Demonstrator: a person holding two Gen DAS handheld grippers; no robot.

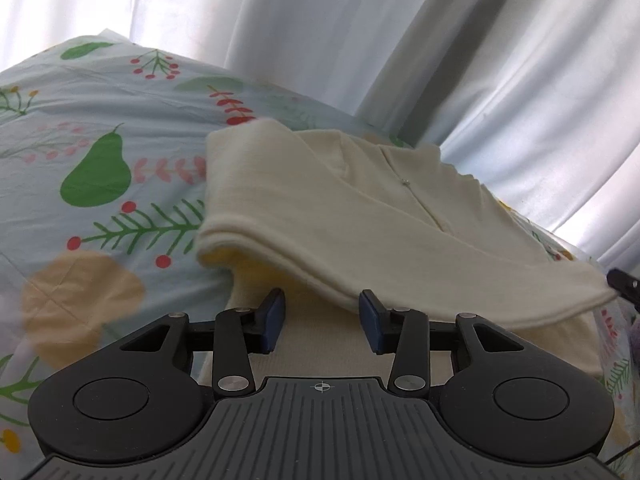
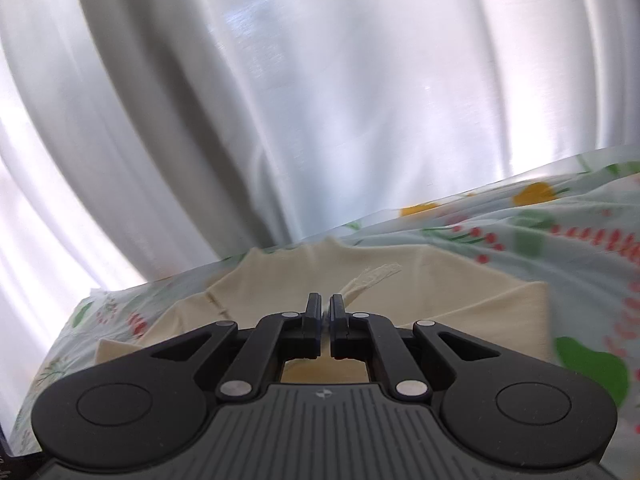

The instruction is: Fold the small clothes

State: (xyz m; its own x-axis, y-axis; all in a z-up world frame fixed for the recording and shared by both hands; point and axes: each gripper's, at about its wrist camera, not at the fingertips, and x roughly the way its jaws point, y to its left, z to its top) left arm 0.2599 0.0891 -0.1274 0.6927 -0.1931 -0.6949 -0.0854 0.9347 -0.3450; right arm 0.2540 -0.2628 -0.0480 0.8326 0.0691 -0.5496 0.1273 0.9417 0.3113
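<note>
We see a white pleated curtain (image 2: 280, 100) behind a bed's pale floral-print bedspread (image 1: 100, 140). On the bedspread lies the folded cream knit garment (image 1: 340, 220). Our left gripper (image 1: 322, 318) hovers at the garment's near edge, jaws spread; our right gripper (image 2: 325, 316), over the garment, has jaws pressed together.

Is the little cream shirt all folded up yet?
Not yet. The cream shirt already has one flap doubled over. The right claw is pinched shut, seemingly on a bit of it; the left claw is open, holding nothing. More folds and smoothing on the fruity sheet remain.
</note>
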